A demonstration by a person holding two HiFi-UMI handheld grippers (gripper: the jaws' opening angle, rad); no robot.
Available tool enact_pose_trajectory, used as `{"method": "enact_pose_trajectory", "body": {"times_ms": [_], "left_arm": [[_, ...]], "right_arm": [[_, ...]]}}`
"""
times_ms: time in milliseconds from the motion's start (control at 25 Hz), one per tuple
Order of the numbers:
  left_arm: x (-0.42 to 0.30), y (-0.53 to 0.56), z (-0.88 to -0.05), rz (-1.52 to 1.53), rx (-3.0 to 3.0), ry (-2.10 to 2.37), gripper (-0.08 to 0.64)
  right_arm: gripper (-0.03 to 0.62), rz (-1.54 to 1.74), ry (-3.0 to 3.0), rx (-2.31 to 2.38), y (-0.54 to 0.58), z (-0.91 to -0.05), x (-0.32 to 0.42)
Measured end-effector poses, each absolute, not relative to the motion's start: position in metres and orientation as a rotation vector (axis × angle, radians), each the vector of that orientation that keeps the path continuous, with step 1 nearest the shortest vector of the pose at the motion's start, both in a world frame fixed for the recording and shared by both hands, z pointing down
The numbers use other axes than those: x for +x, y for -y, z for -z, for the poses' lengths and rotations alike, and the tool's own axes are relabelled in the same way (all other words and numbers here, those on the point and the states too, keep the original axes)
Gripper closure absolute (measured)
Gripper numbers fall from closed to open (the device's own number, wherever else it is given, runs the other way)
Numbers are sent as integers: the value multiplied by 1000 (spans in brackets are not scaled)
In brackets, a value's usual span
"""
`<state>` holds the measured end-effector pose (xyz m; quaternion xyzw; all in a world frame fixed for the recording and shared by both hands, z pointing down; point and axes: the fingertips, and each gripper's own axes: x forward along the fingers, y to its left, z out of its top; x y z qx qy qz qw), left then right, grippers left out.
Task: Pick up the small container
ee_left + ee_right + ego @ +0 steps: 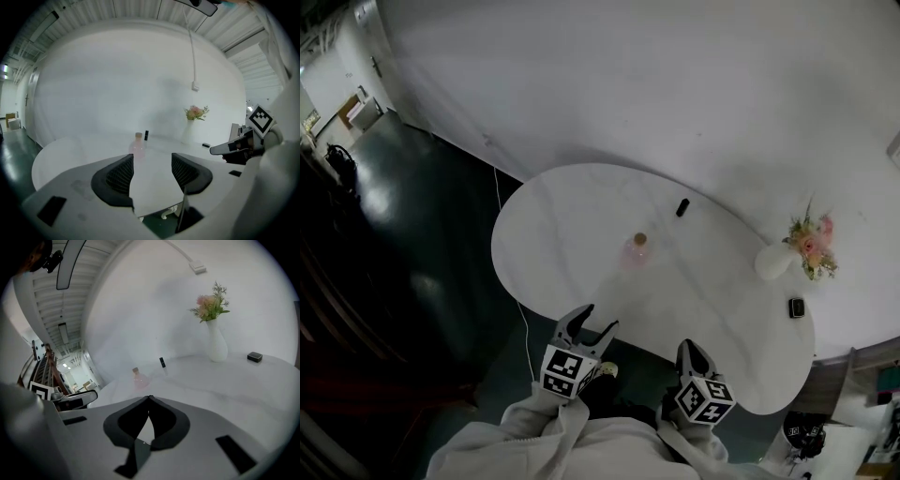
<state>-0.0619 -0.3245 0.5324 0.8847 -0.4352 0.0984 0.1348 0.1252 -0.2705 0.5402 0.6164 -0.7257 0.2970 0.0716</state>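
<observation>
The left gripper [152, 164] is released, its jaws spread wide with only bare worktop [572, 211] showing between them. The right gripper [150, 398] is clenched, its jaw tips meeting with nothing caught in them. Both hover at the near edge of the white oval worktop, touching nothing, the left one just off the rim. The small container [636, 251], a pale pink bottle with a cork-coloured stopper, stands upright near the middle of the worktop, well apart from both grippers, with open surface between. Beyond it stands a small black cylinder [682, 207]. Off to the right a white vase [773, 262] holds pink flowers [812, 243], with a small black box [796, 307] just beside it.
</observation>
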Motion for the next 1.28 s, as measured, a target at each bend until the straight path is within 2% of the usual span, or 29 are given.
{"method": "enact_pose_trajectory", "body": {"times_ms": [720,1280], "left_arm": [[-46,372,-553,-341,2570,1161,307],[-6,438,-549,-360,2582,1176,307]], "right_arm": [[543,-883,2097,1902,317,-545,143],[543,-891,2125,1744,371,-549,156]]}}
